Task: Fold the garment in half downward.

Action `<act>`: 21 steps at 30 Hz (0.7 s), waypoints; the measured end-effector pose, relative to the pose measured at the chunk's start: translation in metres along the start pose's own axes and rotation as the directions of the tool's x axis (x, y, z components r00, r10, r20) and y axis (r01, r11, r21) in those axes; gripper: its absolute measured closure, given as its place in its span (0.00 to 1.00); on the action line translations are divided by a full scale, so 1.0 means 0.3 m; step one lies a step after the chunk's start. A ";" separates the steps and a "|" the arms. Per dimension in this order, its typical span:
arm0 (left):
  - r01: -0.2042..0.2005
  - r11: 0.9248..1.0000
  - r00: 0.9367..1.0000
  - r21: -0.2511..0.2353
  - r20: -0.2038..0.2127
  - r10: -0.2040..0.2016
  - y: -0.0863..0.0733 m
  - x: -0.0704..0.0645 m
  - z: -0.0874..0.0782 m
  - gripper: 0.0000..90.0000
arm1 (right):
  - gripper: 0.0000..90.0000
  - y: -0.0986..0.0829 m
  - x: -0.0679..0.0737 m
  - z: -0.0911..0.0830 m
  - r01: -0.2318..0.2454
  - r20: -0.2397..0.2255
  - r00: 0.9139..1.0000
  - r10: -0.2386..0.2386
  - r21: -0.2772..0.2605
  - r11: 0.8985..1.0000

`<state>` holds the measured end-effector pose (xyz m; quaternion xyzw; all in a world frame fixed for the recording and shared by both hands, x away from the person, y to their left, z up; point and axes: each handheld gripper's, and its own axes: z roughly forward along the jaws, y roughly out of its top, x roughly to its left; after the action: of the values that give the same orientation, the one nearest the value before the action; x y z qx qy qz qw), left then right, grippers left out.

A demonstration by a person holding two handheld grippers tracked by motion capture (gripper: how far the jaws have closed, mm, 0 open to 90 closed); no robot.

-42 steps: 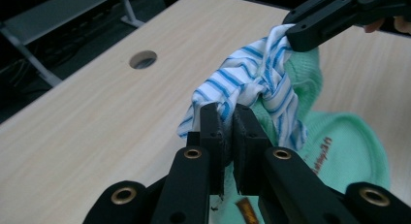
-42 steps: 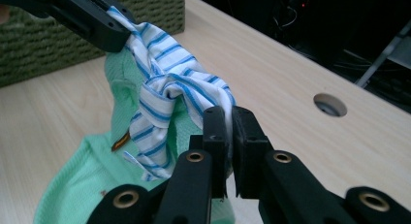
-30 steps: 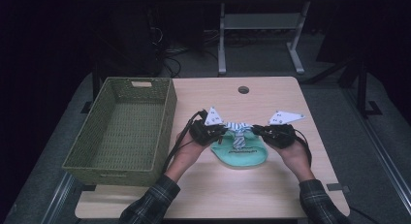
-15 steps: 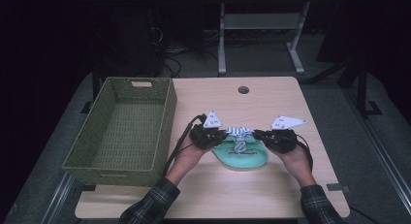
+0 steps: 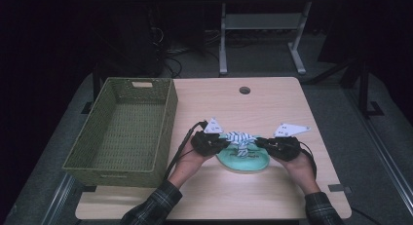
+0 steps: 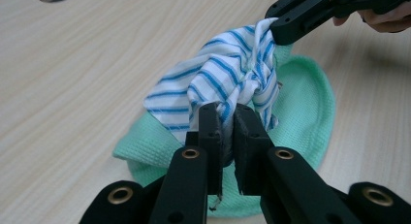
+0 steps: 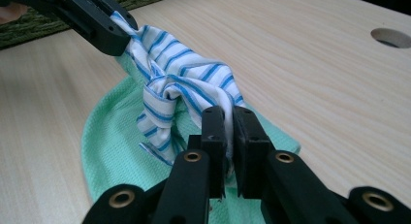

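Layout, L to R in the high view: woven green basket at table's L edge, then L gripper, striped cloth, R gripper. Striped cloth sits bunched on top of a mint-green cloth, near the table's front centre, well apart from the cable hole. L gripper: jaws clenched on one end of the striped cloth; fabric pinched between the pads. R gripper: likewise clamped on the opposite end of the striped cloth. Step in hand, as judged: lift and spread the striped piece w/ both grips. Procedure: keep both pinches firm; raise both ends evenly so the striped piece clears the mint-green cloth w/o dragging it; draw hands apart gradually until folds open. Caution: middle is twisted, so pull may tighten the knot-like bunch; if so, ease tension and shake lightly. Basket looks empty, likely drop point.
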<state>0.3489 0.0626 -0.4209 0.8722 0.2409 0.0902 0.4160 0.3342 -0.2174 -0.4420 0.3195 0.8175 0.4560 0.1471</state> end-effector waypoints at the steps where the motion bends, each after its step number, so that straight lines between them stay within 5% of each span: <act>1: -0.001 1.000 1.000 0.005 0.008 0.001 -0.004 0.000 0.000 0.92 | 0.92 -0.004 0.002 -0.001 -0.002 -0.001 1.000 0.002 0.001 1.000; 21: 0.018 0.998 0.993 0.061 0.111 -0.024 -0.093 -0.052 -0.001 0.78 | 0.81 -0.088 0.078 -0.051 -0.030 -0.077 0.997 0.032 0.032 0.999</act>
<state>0.3255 0.0699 -0.4414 0.8854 0.2290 0.0293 0.4034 0.2982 -0.2219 -0.4546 0.3165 0.8246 0.4573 0.1034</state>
